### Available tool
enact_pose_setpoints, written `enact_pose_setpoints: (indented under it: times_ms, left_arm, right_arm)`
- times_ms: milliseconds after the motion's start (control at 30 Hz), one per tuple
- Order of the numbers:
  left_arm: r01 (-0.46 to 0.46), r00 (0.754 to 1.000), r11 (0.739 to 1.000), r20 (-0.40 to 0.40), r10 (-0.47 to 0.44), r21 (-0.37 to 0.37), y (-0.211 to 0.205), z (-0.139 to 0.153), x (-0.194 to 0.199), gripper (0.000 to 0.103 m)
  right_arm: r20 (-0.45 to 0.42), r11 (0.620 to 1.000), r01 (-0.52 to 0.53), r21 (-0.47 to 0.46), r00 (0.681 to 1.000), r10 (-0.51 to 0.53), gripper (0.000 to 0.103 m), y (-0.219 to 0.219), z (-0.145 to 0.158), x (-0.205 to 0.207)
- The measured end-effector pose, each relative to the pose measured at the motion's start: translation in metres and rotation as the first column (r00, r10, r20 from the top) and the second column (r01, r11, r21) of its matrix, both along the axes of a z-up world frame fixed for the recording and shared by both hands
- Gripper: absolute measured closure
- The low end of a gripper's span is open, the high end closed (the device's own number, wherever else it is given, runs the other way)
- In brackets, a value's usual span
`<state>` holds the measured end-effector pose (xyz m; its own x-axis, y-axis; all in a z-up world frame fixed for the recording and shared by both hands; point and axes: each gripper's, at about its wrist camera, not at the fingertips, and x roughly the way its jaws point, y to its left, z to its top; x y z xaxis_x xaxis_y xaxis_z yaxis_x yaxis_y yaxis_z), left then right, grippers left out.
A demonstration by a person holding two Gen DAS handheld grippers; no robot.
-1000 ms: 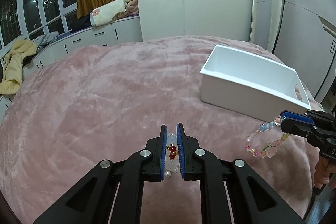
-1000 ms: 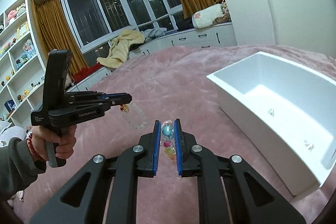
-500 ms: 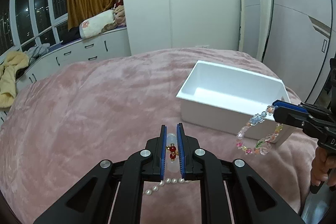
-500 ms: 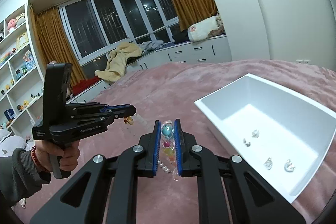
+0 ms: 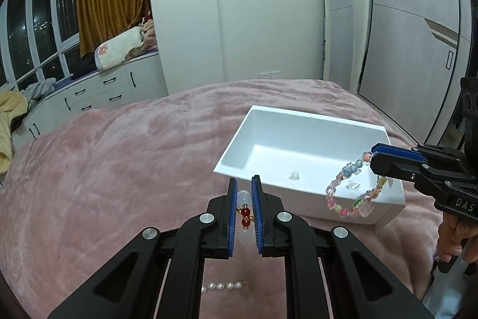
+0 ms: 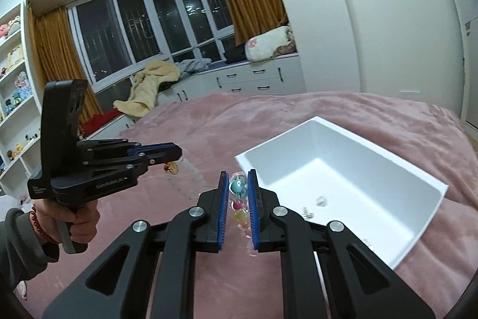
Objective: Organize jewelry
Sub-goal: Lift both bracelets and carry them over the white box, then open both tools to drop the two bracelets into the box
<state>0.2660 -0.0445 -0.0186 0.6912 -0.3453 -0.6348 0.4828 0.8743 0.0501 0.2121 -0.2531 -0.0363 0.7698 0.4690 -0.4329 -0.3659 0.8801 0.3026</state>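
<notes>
White box (image 5: 301, 136) beside both clamped grippers: left (image 5: 244, 184) pinching milky bracelet (image 5: 243, 196), right (image 6: 238, 180) colourful bracelet (image 5: 352, 193).

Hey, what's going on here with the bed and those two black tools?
A person is sorting jewelry into a white box on a pink blanket. The left hand-held gripper is shut on a white bracelet with red beads. The right hand-held gripper is shut on a multicoloured bracelet, which dangles beside the box. A few small clear pieces already lie inside the box. A short pearl strand rests on the blanket.
</notes>
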Motion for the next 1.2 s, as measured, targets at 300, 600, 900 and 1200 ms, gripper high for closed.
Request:
enact_pose_setpoints:
  times_ms: [300,600,900,1200]
  left_arm:
    - [0.043,0.999,0.999,0.004,-0.043,0.005,-0.032,0.000,0.007,0.088]
    - [0.075,0.997,0.997,-0.005,-0.075,0.020,-0.063,-0.005,0.020,0.088]
    - [0.115,0.993,0.992,-0.017,-0.115,0.047,-0.101,-0.014,0.034,0.088]
    - [0.140,0.990,0.986,-0.033,-0.138,0.089,-0.135,-0.025,0.058,0.088]
  right_arm:
    - [-0.021,0.996,0.073,-0.047,0.997,-0.074,0.090,-0.030,-0.003,0.001]
    - [-0.033,0.990,0.125,-0.062,0.991,-0.128,0.090,-0.058,-0.010,0.008]
    - [-0.063,0.988,0.155,-0.014,0.986,-0.156,0.090,-0.080,-0.031,0.018]
    - [-0.090,0.987,0.160,0.020,0.983,-0.157,0.090,-0.087,-0.057,0.033]
